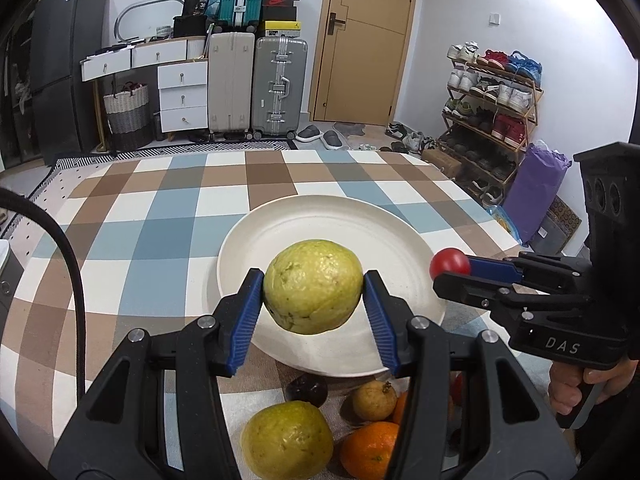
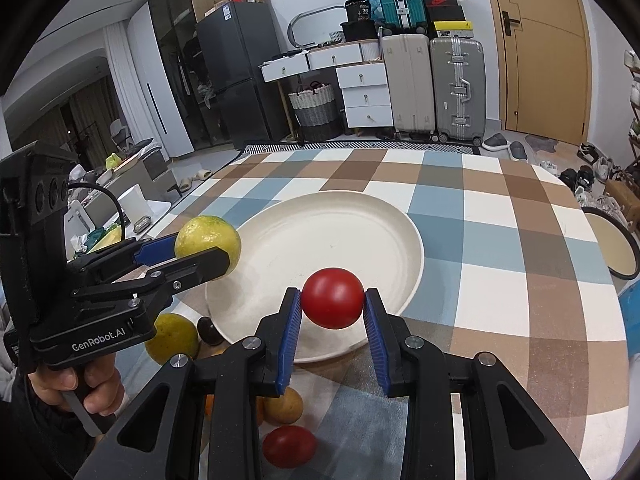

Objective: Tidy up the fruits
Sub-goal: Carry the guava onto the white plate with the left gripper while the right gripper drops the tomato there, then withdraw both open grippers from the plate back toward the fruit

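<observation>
My left gripper (image 1: 313,286) is shut on a yellow-green guava (image 1: 313,286) and holds it above the near part of a white plate (image 1: 320,220). My right gripper (image 2: 332,304) is shut on a red tomato (image 2: 332,304) above the plate's near rim (image 2: 412,240). In the left wrist view the right gripper (image 1: 448,266) and its tomato (image 1: 450,262) hang over the plate's right edge. In the right wrist view the left gripper (image 2: 204,250) holds the guava (image 2: 208,240) at the plate's left edge.
Loose fruit lies on the checked tablecloth (image 1: 160,208) in front of the plate: a second guava (image 1: 286,438), an orange (image 1: 370,450), a small brown fruit (image 1: 374,400), a dark fruit (image 1: 306,390), another tomato (image 2: 289,446). A dark-rimmed plate (image 2: 612,244) sits at the table's right edge.
</observation>
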The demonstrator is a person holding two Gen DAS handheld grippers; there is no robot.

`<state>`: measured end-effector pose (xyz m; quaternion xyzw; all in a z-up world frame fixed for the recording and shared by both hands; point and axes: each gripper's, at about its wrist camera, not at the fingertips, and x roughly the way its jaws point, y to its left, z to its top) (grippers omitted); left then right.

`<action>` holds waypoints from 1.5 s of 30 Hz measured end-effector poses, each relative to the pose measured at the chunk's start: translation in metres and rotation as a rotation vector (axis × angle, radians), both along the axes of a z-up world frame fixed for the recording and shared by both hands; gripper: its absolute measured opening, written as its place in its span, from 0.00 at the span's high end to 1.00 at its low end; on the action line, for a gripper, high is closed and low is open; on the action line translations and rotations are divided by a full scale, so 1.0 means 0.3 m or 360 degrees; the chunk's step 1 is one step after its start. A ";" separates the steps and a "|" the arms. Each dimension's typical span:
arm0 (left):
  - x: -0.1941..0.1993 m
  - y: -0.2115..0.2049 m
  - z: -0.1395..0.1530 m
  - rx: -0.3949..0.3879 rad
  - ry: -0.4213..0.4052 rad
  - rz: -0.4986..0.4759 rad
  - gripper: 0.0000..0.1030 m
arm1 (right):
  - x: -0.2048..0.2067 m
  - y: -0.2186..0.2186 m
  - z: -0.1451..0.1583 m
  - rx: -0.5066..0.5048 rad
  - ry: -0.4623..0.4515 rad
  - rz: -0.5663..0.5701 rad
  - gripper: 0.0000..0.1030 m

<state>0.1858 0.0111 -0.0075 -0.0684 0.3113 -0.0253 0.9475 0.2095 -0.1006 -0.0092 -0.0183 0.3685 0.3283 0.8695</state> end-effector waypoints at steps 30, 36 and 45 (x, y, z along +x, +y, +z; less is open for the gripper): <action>0.043 -0.043 -0.077 0.0061 0.0117 -0.0054 0.53 | 0.007 0.032 -0.062 -0.0033 0.0064 0.0076 0.68; 0.029 -0.040 -0.064 0.0047 0.0071 -0.0057 0.46 | 0.011 0.016 -0.056 0.0016 0.0064 0.0062 0.51; -0.056 0.003 -0.007 0.0017 -0.0018 0.0008 0.16 | -0.012 -0.014 -0.040 0.0007 0.0023 -0.0022 0.22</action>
